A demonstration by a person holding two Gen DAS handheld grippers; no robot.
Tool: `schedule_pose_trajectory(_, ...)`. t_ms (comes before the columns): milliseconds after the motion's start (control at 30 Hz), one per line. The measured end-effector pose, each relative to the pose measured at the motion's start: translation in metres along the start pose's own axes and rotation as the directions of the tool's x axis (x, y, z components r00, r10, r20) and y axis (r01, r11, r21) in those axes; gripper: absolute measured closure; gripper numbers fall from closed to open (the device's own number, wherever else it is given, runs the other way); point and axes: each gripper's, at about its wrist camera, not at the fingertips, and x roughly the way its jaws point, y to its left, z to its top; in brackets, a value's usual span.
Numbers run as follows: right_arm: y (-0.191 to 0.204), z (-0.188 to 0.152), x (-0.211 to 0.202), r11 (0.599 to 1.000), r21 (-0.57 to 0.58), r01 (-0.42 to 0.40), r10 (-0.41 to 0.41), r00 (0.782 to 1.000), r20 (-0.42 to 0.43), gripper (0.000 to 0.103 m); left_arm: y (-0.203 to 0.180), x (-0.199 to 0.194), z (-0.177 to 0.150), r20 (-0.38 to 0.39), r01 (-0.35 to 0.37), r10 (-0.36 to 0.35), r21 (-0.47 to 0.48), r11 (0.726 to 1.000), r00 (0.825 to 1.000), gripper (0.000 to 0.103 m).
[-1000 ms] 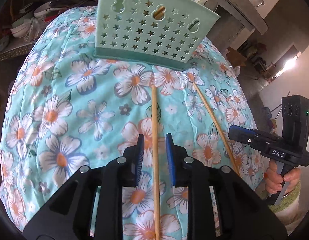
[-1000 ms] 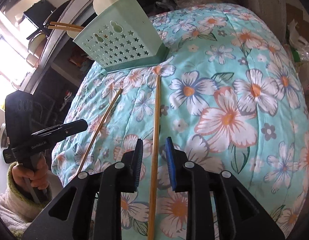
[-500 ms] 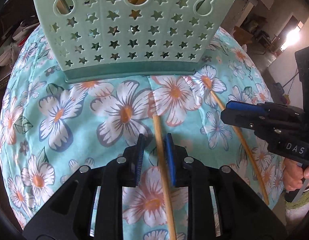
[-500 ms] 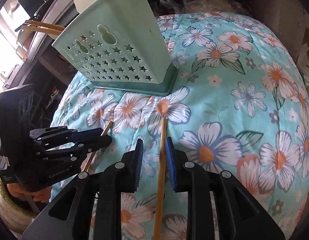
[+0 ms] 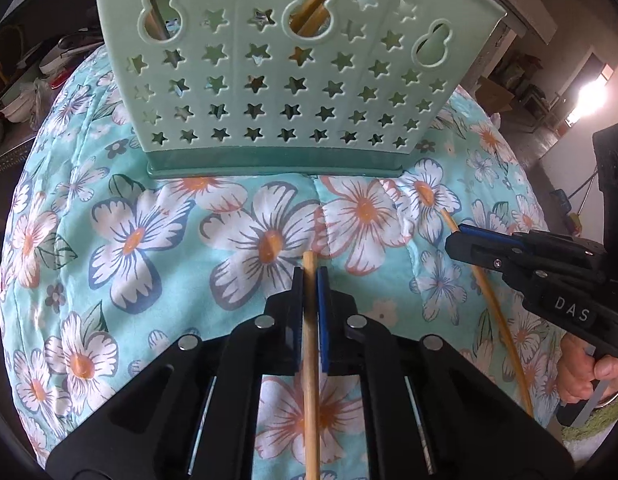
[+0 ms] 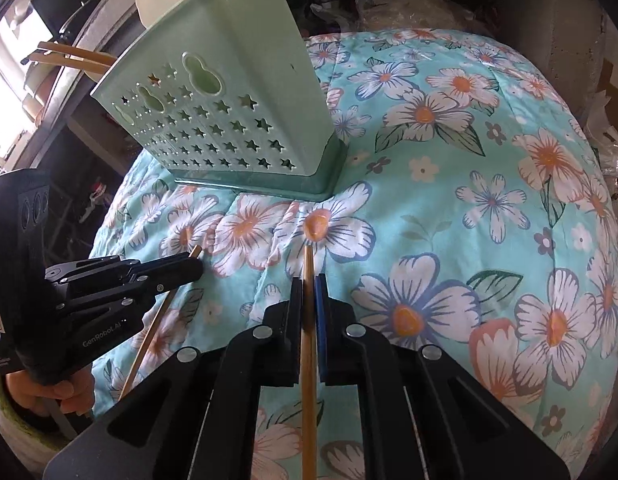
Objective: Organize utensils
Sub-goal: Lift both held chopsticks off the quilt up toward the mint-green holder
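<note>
A mint-green utensil holder (image 5: pixel 269 80) with star holes stands at the far side of the floral cloth (image 5: pixel 129 240). My left gripper (image 5: pixel 309 270) has its jaws closing on the tip of a wooden chopstick (image 5: pixel 311 380) that lies on the cloth, and the pads press it. In the right wrist view, my right gripper (image 6: pixel 308 280) closes the same way on a second chopstick (image 6: pixel 307 380), just short of the holder (image 6: pixel 237 120). Each gripper shows in the other's view: the right gripper (image 5: pixel 455 240) at the right edge, the left gripper (image 6: pixel 195 266) at the left.
Other chopsticks (image 5: pixel 313 8) show through the holder's holes. The cloth falls away on all sides. Cluttered shelves (image 6: pixel 49 60) stand behind the holder. A hand (image 5: pixel 577 372) grips the right tool's handle at the cloth's edge.
Both grippers slid forward along their chopsticks toward the holder. Their jaws then narrowed from a loose gap to pressing on the chopstick tips.
</note>
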Motion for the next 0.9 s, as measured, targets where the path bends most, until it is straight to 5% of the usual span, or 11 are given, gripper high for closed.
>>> schedule_pose_trajectory(433, 0.017, 0.007, -0.084, 0.997, -0.017, -0.081, 0.083, 0.984, 0.158, 0.096, -0.008, -0.103, 0.001, 0.197, 0.052, -0.057, 0.030, 0.998, 0.979, 0.097)
schedule_pose_trajectory(900, 0.047, 0.011, -0.148, 0.990, -0.119, -0.076, 0.107, 0.954, 0.281, 0.096, -0.006, -0.180, -0.007, 0.321, 0.044, -0.064, 0.067, 0.997, 0.945, 0.097)
